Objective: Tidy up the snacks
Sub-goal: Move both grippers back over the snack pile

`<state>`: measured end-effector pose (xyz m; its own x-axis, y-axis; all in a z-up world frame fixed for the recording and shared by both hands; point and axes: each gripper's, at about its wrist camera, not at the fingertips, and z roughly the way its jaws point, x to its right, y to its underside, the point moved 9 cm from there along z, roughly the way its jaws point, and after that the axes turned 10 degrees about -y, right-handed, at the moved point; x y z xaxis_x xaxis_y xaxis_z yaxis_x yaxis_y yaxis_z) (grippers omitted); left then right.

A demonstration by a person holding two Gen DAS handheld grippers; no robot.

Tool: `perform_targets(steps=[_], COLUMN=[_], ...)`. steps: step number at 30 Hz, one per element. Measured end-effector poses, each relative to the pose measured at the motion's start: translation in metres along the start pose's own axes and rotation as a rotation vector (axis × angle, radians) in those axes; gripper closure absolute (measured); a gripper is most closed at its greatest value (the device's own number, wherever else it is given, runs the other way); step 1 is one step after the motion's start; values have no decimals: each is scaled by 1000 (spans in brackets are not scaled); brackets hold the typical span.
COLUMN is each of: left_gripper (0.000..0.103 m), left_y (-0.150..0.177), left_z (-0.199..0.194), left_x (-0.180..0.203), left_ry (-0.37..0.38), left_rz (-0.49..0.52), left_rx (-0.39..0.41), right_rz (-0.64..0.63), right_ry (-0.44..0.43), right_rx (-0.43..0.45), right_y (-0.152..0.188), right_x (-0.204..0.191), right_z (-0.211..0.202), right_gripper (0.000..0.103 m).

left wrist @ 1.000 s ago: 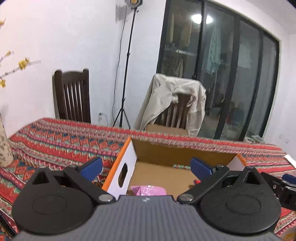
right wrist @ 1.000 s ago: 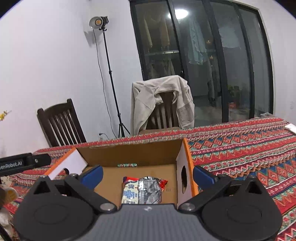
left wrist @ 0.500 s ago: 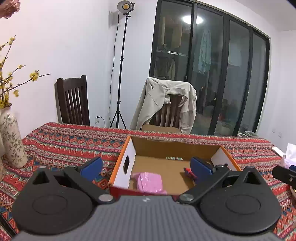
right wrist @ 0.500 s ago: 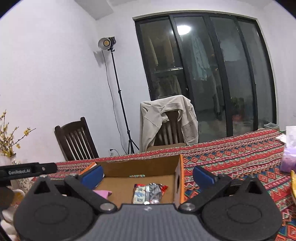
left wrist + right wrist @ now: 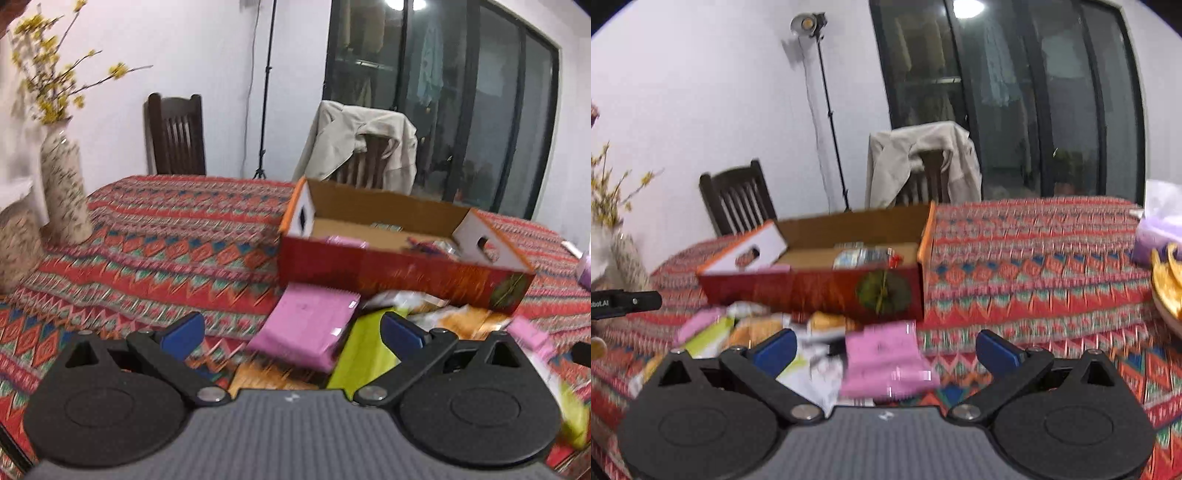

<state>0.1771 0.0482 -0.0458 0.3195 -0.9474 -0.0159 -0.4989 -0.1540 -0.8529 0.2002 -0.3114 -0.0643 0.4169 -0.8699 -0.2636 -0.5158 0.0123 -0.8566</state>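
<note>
A red cardboard box point(image 5: 399, 273) point(image 5: 820, 291) stands open on the patterned tablecloth, with a pink packet and a few wrapped snacks inside. A heap of loose snack packets lies in front of it. My left gripper point(image 5: 291, 332) is open and empty above a pink packet point(image 5: 306, 328) and a lime-green packet point(image 5: 365, 350). My right gripper point(image 5: 886, 347) is open and empty above another pink packet point(image 5: 886, 358), with orange and white packets point(image 5: 764, 328) to its left.
A speckled vase with yellow flowers point(image 5: 62, 192) stands at the table's left. A plate of orange snacks point(image 5: 1167, 284) and a purple tissue pack point(image 5: 1160, 229) sit at the right. Two chairs point(image 5: 175, 136) and a light stand are behind the table.
Both grippers have pulled back from over the box and tilted down, so the heap of packets in front of the box has come into view. Both stay open.
</note>
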Motion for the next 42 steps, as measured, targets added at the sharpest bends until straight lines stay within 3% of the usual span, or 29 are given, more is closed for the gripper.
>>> perform_targets(steps=[5, 15, 23, 24, 28, 31, 42], left_gripper=[0, 0, 0, 0, 0, 0, 0], left_y=[16, 18, 20, 20, 22, 22, 23], left_z=[-1, -2, -1, -1, 1, 1, 1], left_x=[-6, -4, -6, -6, -5, -6, -10], left_ry=[0, 46, 75, 77, 79, 77, 28], left_rz=[15, -16, -43, -42, -42, -46, -21], left_rx=[1, 9, -2, -4, -18, -19, -47], right_rz=[-16, -56, -143, -158, -169, -152, -84], right_ry=[-16, -16, -71, -71, -43, -47, -60], right_rx=[-49, -176, -232, -241, -277, -261, -135], right_y=[20, 38, 42, 43, 49, 47, 32], right_x=[-4, -11, -39, -42, -39, -35, -29], right_z=[-4, 15, 29, 31, 38, 34, 10], right_gripper=[0, 0, 1, 3, 29, 40, 41])
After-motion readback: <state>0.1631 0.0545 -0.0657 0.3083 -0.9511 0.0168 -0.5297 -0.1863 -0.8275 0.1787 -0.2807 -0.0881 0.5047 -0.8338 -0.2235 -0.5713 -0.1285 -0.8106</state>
